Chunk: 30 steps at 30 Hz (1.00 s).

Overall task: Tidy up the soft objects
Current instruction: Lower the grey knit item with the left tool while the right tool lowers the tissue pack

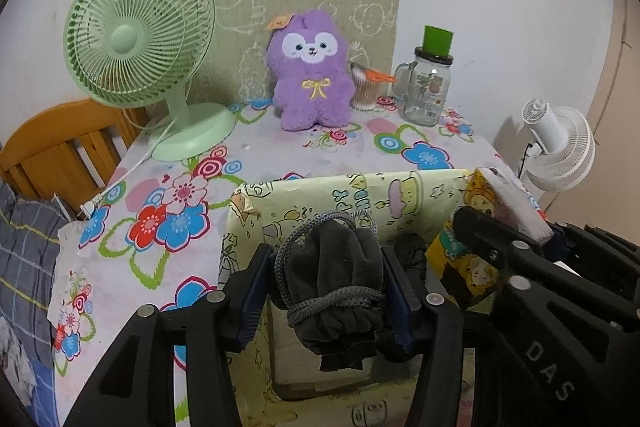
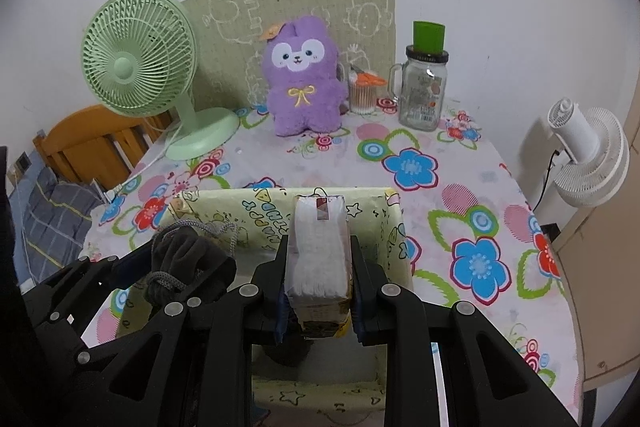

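A dark grey cloth bundle (image 1: 336,283), bound with grey cord, is seen between the pads of the left gripper (image 1: 326,297) above the open patterned box (image 1: 304,195); whether the pads are pressing on it cannot be told. A packet of white tissues (image 2: 318,251) is clamped in the right gripper (image 2: 318,297), also over the box. The box is set on the flowered tablecloth (image 2: 460,195), well apart from the purple plush toy (image 2: 304,77) at the wall.

Black hand-held gripper (image 1: 326,291), blue pads (image 1: 252,291), silver screws
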Available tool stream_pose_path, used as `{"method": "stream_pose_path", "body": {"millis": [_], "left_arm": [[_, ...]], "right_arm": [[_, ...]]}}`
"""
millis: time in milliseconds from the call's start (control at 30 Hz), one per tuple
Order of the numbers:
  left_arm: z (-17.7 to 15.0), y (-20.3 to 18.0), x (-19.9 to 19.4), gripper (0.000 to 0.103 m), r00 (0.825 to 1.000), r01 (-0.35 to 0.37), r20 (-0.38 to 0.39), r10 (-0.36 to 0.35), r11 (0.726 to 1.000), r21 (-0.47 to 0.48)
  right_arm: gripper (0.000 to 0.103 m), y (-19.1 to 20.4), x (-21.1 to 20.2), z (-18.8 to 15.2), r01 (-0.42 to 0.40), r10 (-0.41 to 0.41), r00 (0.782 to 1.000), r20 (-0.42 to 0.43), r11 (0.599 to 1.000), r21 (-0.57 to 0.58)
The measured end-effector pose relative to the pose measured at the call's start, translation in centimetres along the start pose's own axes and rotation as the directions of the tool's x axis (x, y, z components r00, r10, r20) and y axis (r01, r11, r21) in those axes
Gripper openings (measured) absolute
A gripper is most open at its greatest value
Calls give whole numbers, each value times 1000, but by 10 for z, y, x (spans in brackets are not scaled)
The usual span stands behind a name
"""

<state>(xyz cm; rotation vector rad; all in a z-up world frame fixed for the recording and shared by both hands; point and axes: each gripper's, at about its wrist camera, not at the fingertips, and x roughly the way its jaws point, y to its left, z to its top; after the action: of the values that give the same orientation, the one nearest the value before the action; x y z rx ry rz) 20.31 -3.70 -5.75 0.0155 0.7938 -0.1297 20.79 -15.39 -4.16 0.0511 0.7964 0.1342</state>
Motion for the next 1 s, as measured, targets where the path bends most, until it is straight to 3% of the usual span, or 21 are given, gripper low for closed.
{"method": "stream_pose_path", "body": {"millis": [133,367,533,1000], "left_arm": [[0,3,9,77,1000,-18,-12,17,1000,-14],[-4,0,14,88,999,-2,-36,2,1000,16],[-7,-2,10,91,1000,-2,-30,2,1000,23],[-21,-8,-20,98,1000,-24,19,24,999,39]], "right_arm": [[28,-1,8,-1,-8,8,1000,-16,1000,8],[29,0,17,-4,-5,5,998,-55,1000,7],[67,-3,7,-8,13,-13,1000,-15,1000,11],[70,-3,-17,-23,14,-14,1000,20,1000,11]]}}
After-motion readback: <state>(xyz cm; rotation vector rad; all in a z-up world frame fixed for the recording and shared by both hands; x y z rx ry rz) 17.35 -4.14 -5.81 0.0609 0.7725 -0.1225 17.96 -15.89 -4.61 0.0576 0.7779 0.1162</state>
